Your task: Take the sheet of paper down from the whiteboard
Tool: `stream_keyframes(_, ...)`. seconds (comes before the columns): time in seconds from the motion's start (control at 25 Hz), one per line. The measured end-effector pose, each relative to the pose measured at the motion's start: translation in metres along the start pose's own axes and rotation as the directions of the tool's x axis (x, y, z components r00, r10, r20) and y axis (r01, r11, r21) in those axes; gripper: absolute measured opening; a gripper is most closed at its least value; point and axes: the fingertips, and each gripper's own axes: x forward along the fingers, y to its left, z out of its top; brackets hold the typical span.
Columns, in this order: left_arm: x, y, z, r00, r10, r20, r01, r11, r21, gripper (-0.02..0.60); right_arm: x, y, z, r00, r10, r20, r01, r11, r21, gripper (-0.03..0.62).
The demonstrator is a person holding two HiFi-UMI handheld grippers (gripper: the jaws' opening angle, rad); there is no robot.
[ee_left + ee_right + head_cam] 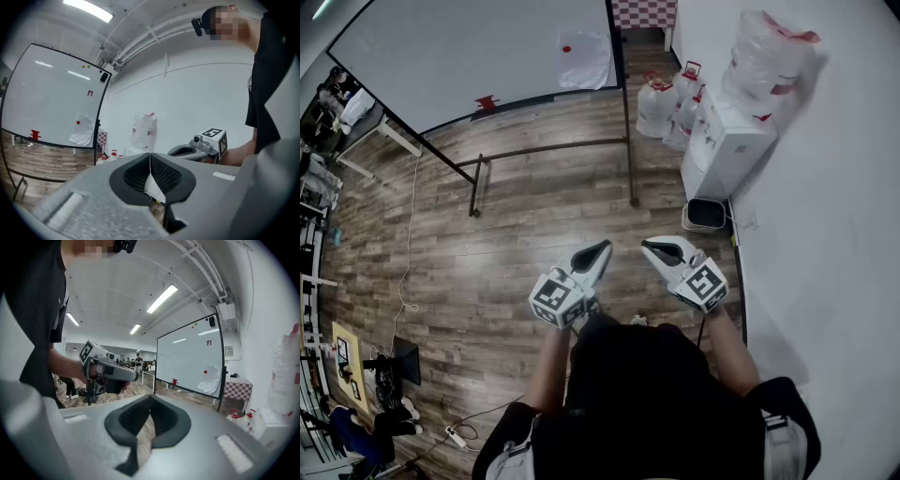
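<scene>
A crumpled white sheet of paper (584,58) hangs on the whiteboard (459,56) near its right edge, pinned by a red magnet (566,49). The sheet of paper (83,134) shows far off in the left gripper view, and the paper (212,380) is equally distant in the right gripper view. Both grippers are held side by side in front of the person, well short of the board. My left gripper (605,248) is shut with nothing in it. My right gripper (647,247) also has its jaws together and empty.
The whiteboard stands on a dark metal frame (553,150) with legs on the wooden floor. Water jugs (656,103), a white dispenser (727,141) and a small bin (706,214) line the right wall. A red item (486,101) sits on the board's tray. Desks (356,122) stand at the left.
</scene>
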Motion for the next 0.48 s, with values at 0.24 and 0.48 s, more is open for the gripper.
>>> stream_keyframes(0.24, 0.0, -0.002, -0.007, 1.0, -0.015, 0.014, 0.015, 1.0, 0.013, 0.014, -0.002, 0.008, -0.004, 0.999, 0.035, -0.023, -0.036, 0.999, -0.018, 0.004)
stream_keyframes(0.48, -0.004, -0.002, -0.002, 1.0, 0.0, 0.025, -0.001, 1.0, 0.021, 0.014, -0.012, 0.005, -0.004, 1.0, 0.01, 0.004, -0.01, 0.999, 0.03, 0.003)
